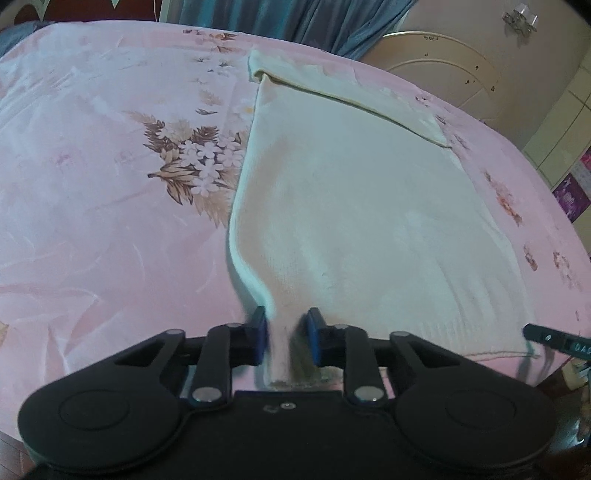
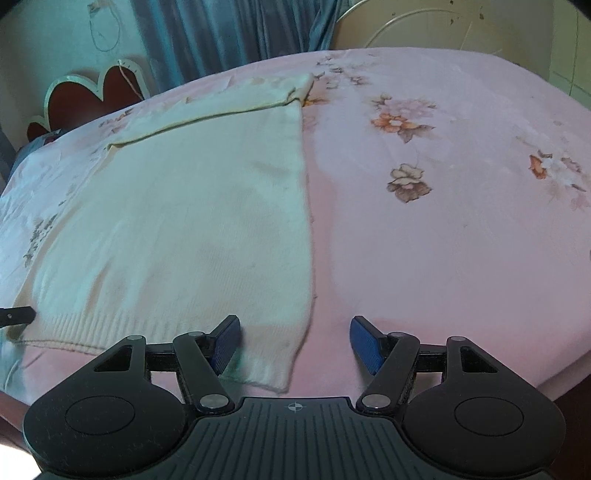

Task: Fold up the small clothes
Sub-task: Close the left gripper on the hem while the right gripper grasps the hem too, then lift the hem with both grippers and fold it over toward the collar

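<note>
Pink floral bedding covered the bed point(image 1: 92, 229), and on it lay a cream knitted garment point(image 1: 351, 206), the landmark for everything else; its ribbed hem was the nearest part, and its body ran away toward the far side of the bed.

At the garment's near left corner the left tool point(image 1: 286, 332) had its blue pads point(image 1: 260, 334) drawn close together on a pinched-up ridge of the knit; the fabric rose from the bed into the narrow gap and a bunched end hung out behind the pads. At the garment's near right corner the right tool point(image 2: 295, 341) stood wide apart and held nothing; its left pad point(image 2: 227, 341) sat over the knit just inside the corner, while its right pad point(image 2: 365, 341) was over bare sheet beside the garment's edge; whether either pad touched the cloth could not be told.

Further along, the body of the garment lay mostly flat; at its far end a band of the same cream cloth lay across it as a folded layer with a straight edge.

Beyond the garment and the far edge of the bed hung a blue curtain point(image 2: 229, 33); to the right of that stood a pale cabinet door point(image 1: 461, 70) with curved trim.
</note>
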Action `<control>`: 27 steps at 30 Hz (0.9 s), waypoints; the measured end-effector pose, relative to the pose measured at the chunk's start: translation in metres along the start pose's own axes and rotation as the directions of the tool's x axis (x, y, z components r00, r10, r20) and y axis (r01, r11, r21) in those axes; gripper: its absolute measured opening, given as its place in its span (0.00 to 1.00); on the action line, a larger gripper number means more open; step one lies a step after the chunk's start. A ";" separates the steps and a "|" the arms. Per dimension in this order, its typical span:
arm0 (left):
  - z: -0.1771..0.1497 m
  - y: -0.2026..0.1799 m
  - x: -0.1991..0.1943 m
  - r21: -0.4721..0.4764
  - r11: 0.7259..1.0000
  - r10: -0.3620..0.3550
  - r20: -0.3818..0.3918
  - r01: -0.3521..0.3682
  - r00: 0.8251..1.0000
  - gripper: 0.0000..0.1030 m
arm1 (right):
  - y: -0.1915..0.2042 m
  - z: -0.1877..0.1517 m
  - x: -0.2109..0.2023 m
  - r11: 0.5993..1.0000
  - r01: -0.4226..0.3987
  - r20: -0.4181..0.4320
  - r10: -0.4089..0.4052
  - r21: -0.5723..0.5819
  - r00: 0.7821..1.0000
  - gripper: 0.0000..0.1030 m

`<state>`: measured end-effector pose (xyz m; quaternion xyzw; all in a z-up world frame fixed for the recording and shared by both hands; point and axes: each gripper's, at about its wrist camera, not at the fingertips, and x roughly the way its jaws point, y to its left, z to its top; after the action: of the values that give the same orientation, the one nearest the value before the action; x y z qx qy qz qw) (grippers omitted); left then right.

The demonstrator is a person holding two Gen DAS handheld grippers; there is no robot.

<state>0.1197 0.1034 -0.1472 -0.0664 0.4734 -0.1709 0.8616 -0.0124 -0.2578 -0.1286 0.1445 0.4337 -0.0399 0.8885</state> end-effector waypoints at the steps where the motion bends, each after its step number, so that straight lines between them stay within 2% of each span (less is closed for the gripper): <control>1: 0.000 0.000 0.000 -0.004 1.000 -0.007 -0.003 0.007 1.000 0.14 | 0.001 0.000 0.001 1.000 -0.020 -0.008 0.020 0.007 1.000 0.24; 2: 0.000 0.000 0.000 -0.005 1.000 -0.011 -0.004 0.011 1.000 0.13 | 0.001 0.001 0.002 0.999 -0.036 -0.018 0.036 0.015 0.999 0.11; 5: 0.003 -0.001 0.000 -0.003 1.000 -0.021 -0.002 0.021 1.000 0.09 | 0.007 0.003 0.004 0.999 -0.036 -0.029 0.036 -0.007 0.999 0.07; 9: 0.006 -0.002 -0.005 -0.006 0.999 -0.042 0.024 0.042 0.999 0.08 | 0.003 0.010 -0.003 0.996 -0.088 -0.006 0.089 0.032 0.996 0.06; 14: 0.026 -0.012 -0.017 0.014 0.998 -0.066 0.096 0.065 0.993 0.06 | 0.001 0.033 -0.017 0.985 -0.155 0.070 0.150 0.071 0.986 0.06; 21: 0.074 -0.024 -0.024 0.034 0.996 -0.089 0.195 0.084 0.977 0.06 | 0.001 0.083 -0.019 0.971 -0.217 0.163 0.200 0.098 0.966 0.06; 27: 0.124 -0.029 -0.011 0.027 0.996 -0.093 0.257 0.090 0.962 0.06 | -0.002 0.139 -0.007 0.967 -0.238 0.231 0.211 0.093 0.950 0.06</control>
<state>0.2118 0.0745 -0.0627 -0.1035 0.3523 -0.2039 0.9075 0.0883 -0.3003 -0.0425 0.2406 0.3106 0.0199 0.9194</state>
